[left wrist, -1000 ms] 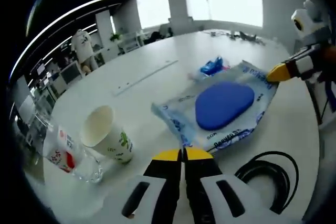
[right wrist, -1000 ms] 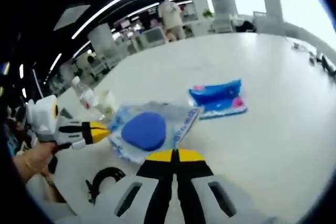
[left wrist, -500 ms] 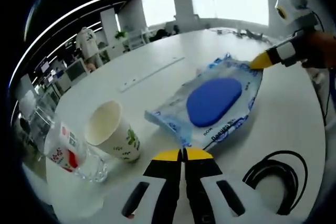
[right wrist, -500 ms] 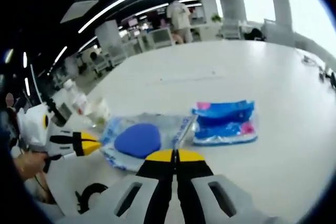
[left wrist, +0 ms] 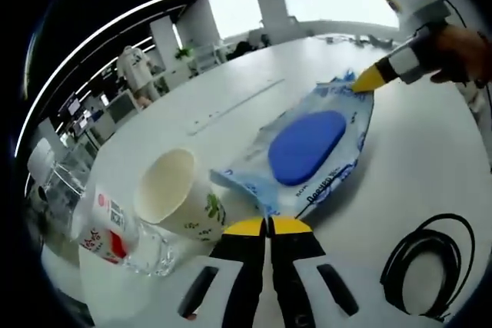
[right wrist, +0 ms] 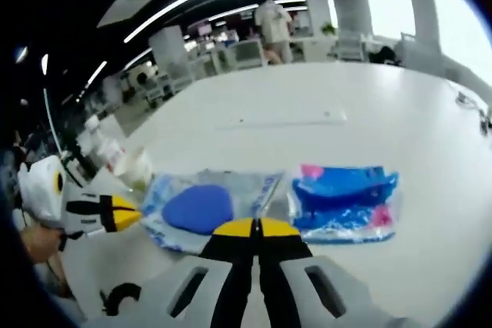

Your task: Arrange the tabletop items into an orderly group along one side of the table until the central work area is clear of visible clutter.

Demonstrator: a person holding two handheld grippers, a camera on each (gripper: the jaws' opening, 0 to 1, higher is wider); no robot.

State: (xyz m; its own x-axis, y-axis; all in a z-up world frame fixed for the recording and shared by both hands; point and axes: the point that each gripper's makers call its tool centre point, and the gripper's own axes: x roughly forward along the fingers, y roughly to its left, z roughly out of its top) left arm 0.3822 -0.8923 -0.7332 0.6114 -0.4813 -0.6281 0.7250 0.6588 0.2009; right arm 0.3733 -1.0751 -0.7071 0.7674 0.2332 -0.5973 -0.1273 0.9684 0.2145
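— What lies around the clear packet (left wrist: 307,151) with the blue pad?

— In the left gripper view, a paper cup (left wrist: 178,203) tipped on its side just beside its near corner, and a plastic bottle (left wrist: 108,230) lying against the cup. A coiled black cable (left wrist: 427,265) sits apart on the white table (left wrist: 231,97).

— And the grippers?

— The left gripper (left wrist: 267,225) has its jaws pressed together at the packet's near edge; whether plastic is pinched I cannot tell. The right gripper (right wrist: 255,227), jaws likewise together, meets the far edge. Just beside it in the right gripper view lies a blue and pink pouch (right wrist: 344,201).
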